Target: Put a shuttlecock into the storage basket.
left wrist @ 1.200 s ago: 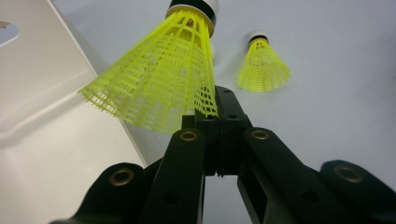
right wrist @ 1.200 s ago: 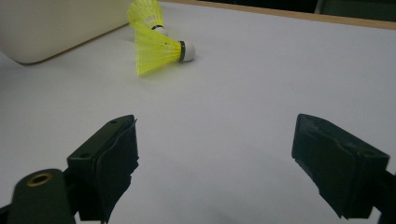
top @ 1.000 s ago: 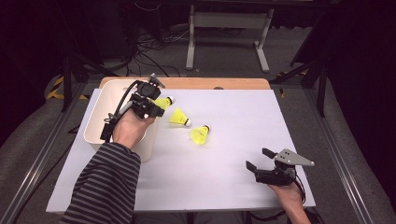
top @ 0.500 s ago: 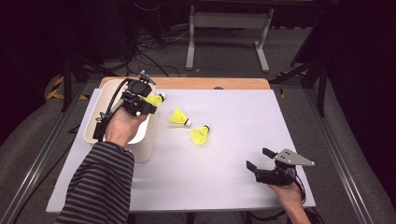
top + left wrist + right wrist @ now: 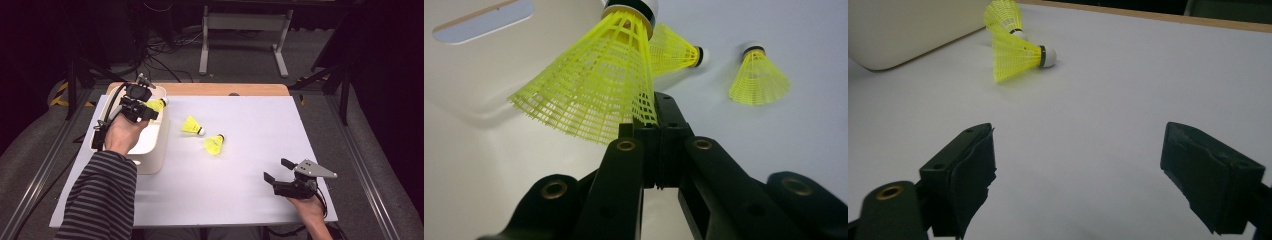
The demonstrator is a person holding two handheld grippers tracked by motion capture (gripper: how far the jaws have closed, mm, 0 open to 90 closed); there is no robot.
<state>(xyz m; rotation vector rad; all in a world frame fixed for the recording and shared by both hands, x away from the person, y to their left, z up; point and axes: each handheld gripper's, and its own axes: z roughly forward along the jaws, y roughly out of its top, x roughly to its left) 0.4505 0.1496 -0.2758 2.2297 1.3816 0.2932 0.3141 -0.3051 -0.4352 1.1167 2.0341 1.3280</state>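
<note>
Left claw (image 5: 150, 111) is clamped tight on the skirt edge of a yellow shuttlecock (image 5: 589, 85), holding it above the white bin (image 5: 155, 150) at the desk's (image 5: 250, 175) left side, cork end pointing away from the hand. Two more shuttlecocks lie on the desk just right of the bin, one (image 5: 192, 126) nearer it, the other (image 5: 214, 145) close beside. Over at the near right corner, the right claw (image 5: 276, 170) rests on the desk, jaws wide apart and gripping nothing.
</note>
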